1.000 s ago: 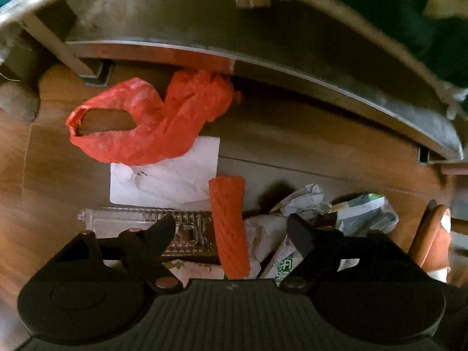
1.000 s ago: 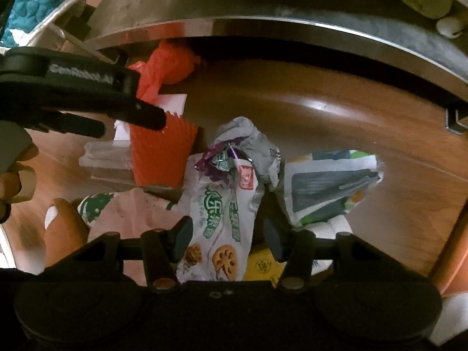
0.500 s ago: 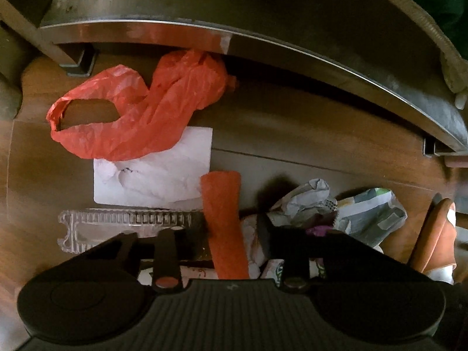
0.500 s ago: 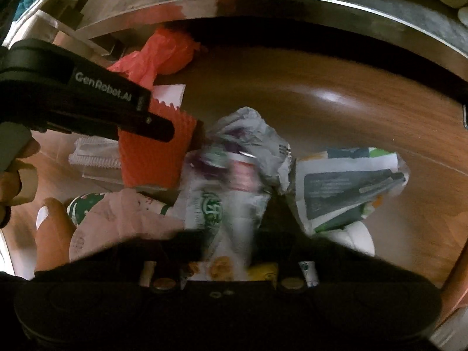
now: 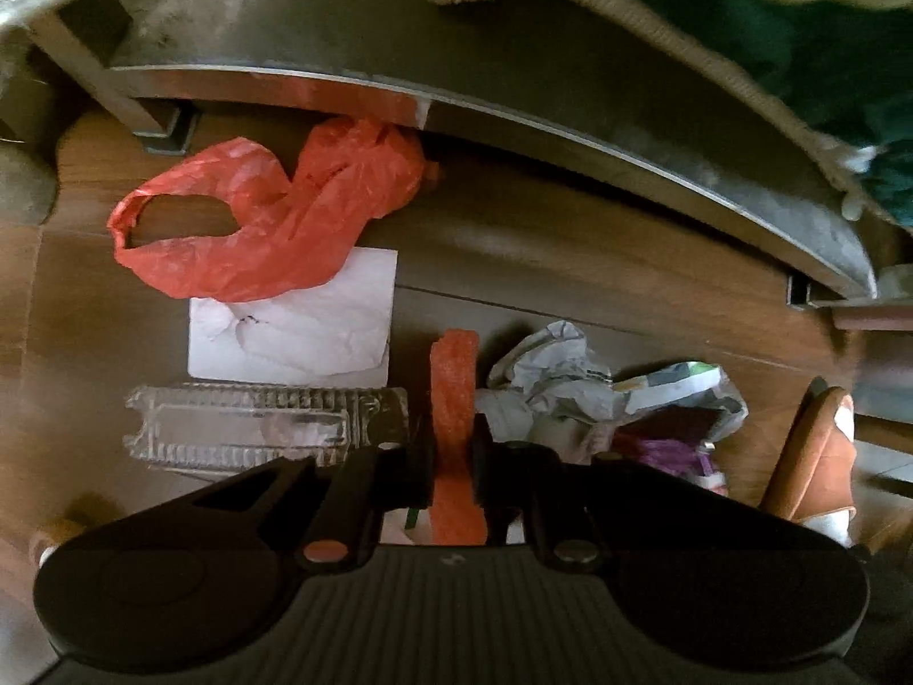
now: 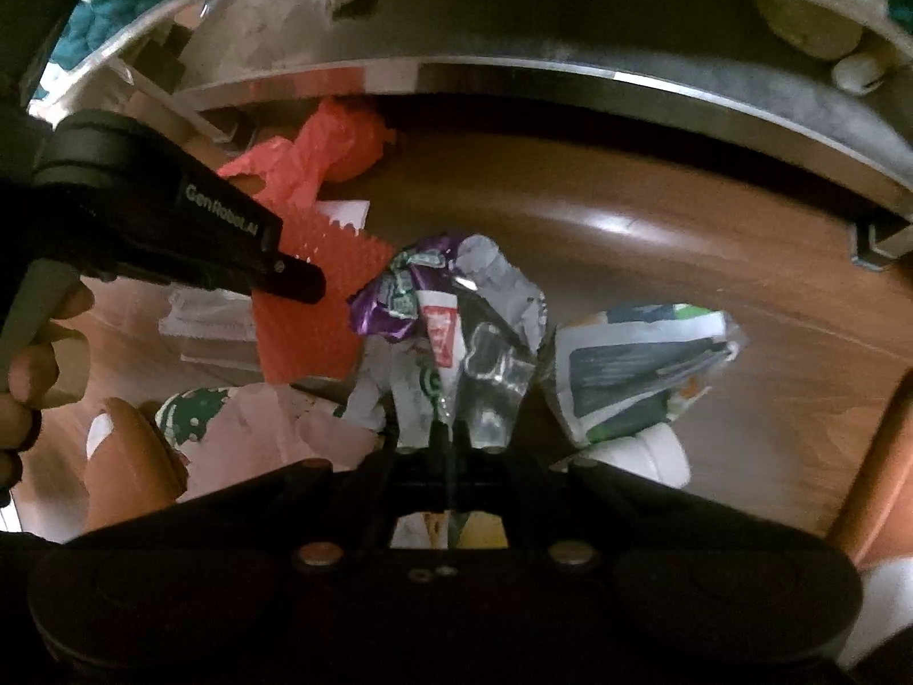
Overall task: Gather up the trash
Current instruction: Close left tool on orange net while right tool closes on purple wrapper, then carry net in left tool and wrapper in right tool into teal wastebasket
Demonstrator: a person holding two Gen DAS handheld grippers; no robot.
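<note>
While the wooden floor (image 5: pixel 599 262) spread out ahead of both claws, a curved metal frame (image 5: pixel 570 131) arched across the far side of it. Beyond the left claw (image 5: pixel 451 456) and to its left, a red plastic bag (image 5: pixel 274 228) lay crumpled on the floor, its far end tucked against the frame, and its near edge overlapped a white sheet of paper (image 5: pixel 297 331). Nearer still, just left of that claw's tips, a clear ribbed plastic tray (image 5: pixel 251 422) lay flat. The left claw was clamped on an orange ridged piece (image 5: pixel 453 382), which stood up between its fingers; in the right wrist view the same orange piece (image 6: pixel 319 308) showed as a broad ridged sheet under the black left finger (image 6: pixel 228 234). The right claw (image 6: pixel 451 439) was closed on a crumpled snack wrapper (image 6: pixel 456 331), silver with purple and green print, raised straight ahead of it. To the right of that claw lay a white and green printed packet (image 6: pixel 639 365) on the floor, just beside the wrapper. Left of it, a pink paper scrap (image 6: pixel 268 428) lay close by.
</note>
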